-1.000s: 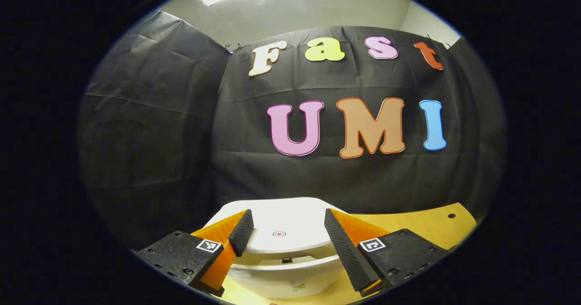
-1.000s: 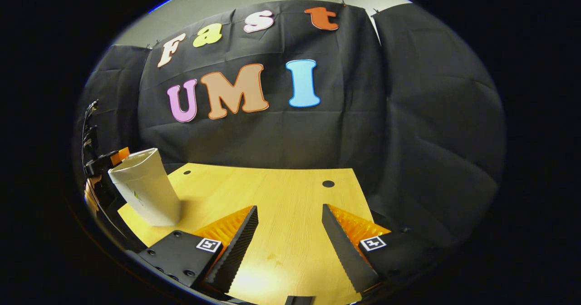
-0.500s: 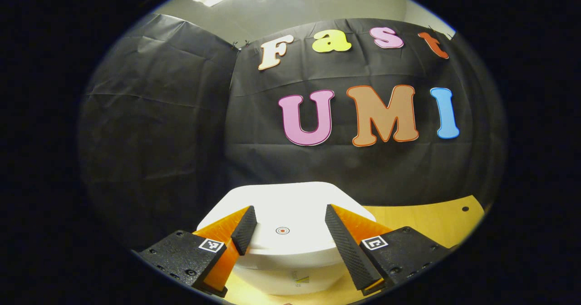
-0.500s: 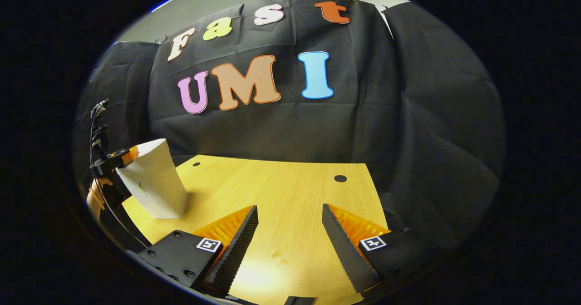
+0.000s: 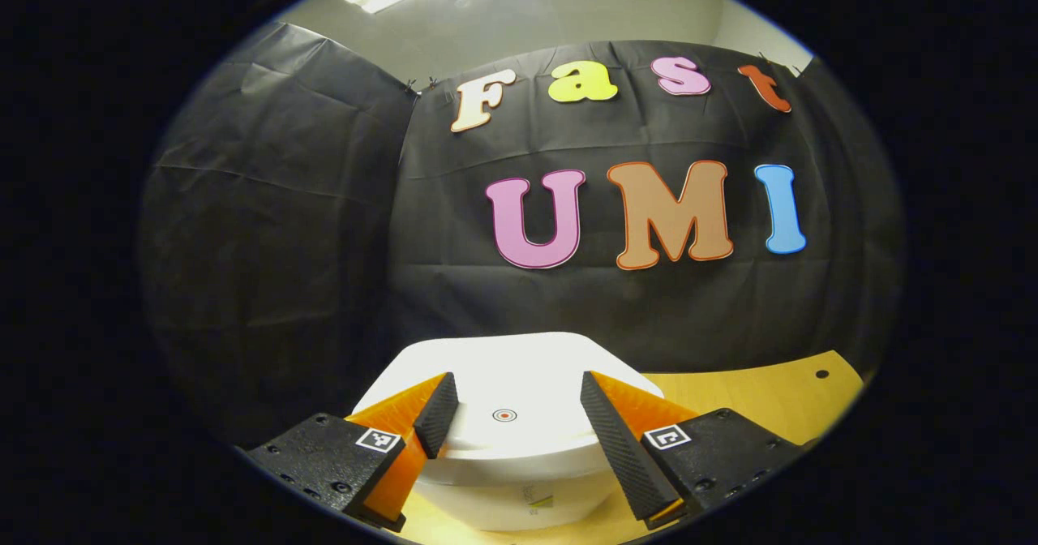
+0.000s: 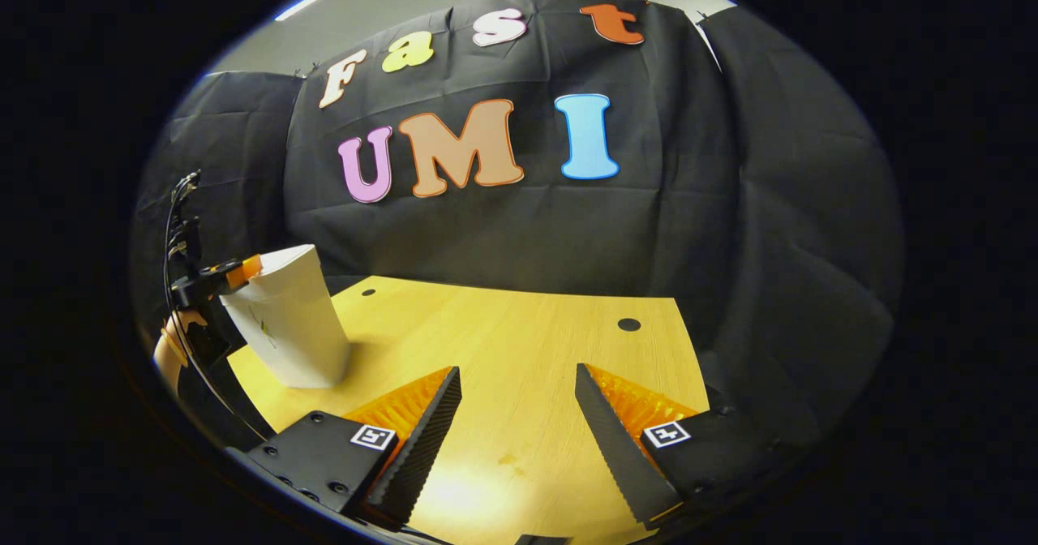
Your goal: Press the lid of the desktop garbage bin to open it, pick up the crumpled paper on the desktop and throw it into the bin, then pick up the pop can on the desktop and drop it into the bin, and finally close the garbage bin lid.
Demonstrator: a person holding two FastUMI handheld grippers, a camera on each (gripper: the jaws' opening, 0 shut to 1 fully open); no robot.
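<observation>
A white desktop bin [image 5: 503, 496] stands right in front of my left gripper [image 5: 515, 379], its lid [image 5: 519, 358] lying flat and closed, with a small red dot mark [image 5: 504, 415] near the front edge. The left gripper is open and its fingers hover over the lid's front on either side of the dot; I cannot tell whether they touch it. In the right gripper view the bin [image 6: 288, 326] stands at the table's left end with the left gripper [image 6: 207, 281] at its top edge. My right gripper [image 6: 516, 369] is open above bare tabletop, holding nothing.
The wooden table [image 6: 503, 326] has two small dark holes [image 6: 629, 324] near its far edge. Black cloth walls close off the back and both sides. A hand [image 6: 170, 350] holds the left gripper just beyond the bin.
A second ago a gap showed under the lid's front; the lid now sits flush on the bin. The right gripper view has swung left, so the bin sits further into it.
</observation>
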